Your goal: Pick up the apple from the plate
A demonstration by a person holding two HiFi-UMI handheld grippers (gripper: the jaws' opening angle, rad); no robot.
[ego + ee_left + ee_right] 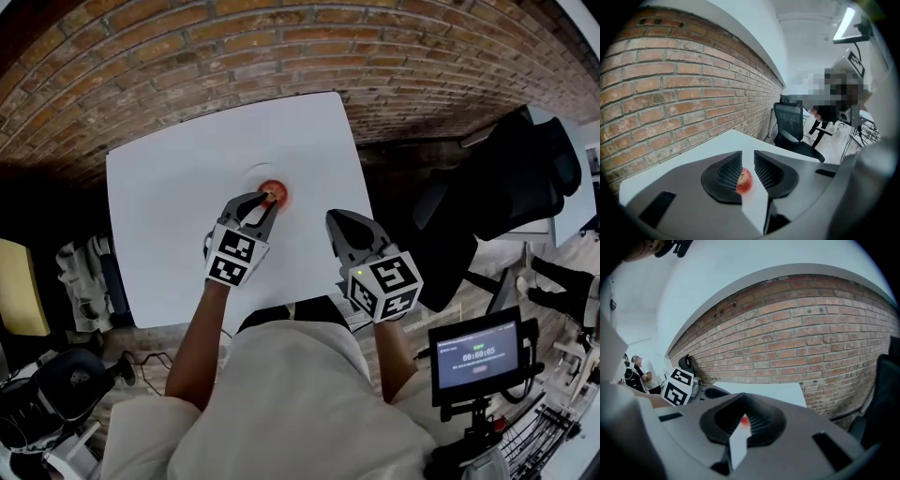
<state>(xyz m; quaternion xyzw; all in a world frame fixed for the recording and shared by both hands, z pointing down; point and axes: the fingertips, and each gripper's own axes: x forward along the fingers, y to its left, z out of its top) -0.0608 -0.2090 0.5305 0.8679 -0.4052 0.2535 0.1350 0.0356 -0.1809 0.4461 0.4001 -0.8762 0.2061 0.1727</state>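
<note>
Apple (272, 192): red, lying on a white plate (247, 175) near the middle of the table (169, 206), toward its 12 o'clock edge. The plate is hard to tell from the white top; only a faint round rim is seen.

Left hand-held gripper (266, 201): held low over the table at the apple's 7 o'clock, pointed toward 1 o'clock. Its tips are at the apple's near side. The jaws stand narrowly apart. In the left gripper view the apple is seen through the gap, partly covered by the left jaw. Whether a pad touches it cannot be told; no squeeze is shown.

Right hand-held gripper (334, 221): held at the apple's 4 o'clock, apart from it, near the table's 3 o'clock edge. Its jaws are drawn together, with only a thin sliver between them. Nothing is held in them. A red speck of the apple is seen through that sliver in the right gripper view.

Brick wall (187, 56): beyond the table at 12 o'clock.

Chair (511, 178): black, at the table's 3 o'clock.

Screen (478, 354): lit, on a stand at 5 o'clock.
</note>
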